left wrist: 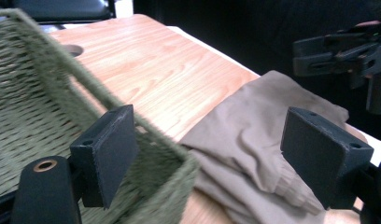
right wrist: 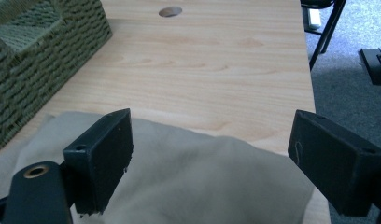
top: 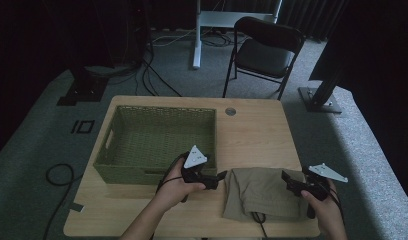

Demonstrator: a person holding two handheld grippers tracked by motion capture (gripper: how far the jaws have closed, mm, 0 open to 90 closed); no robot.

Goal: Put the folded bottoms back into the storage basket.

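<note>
Khaki cloth (top: 262, 194), folded into a rough square, lay on the near right part of the wooden bench (top: 252, 135), just right of the green woven basket (top: 157, 142) that stood on the bench's left half. In the left gripper view the cloth's near edge, with a gathered cuff-like hem, sat close against the basket's corner.

The left claw (top: 219, 177) was held by the person's left hand (top: 179, 187) at the basket's near right corner, pointing right toward the cloth's left edge. Its jaws stood wide apart and released, one over the basket rim and the other over the cloth, gripping nothing.

The right claw (top: 287, 180), in the right hand (top: 324, 202), pointed left at the cloth's right edge. Its jaws were also spread wide and empty, framing the cloth's far edge and the bare bench beyond.

A round hole (top: 230, 111) was set in the bench near its far edge. Behind the bench stood a black folding chair (top: 264, 52) on grey carpet (top: 37, 145), with cables trailing across the floor.
</note>
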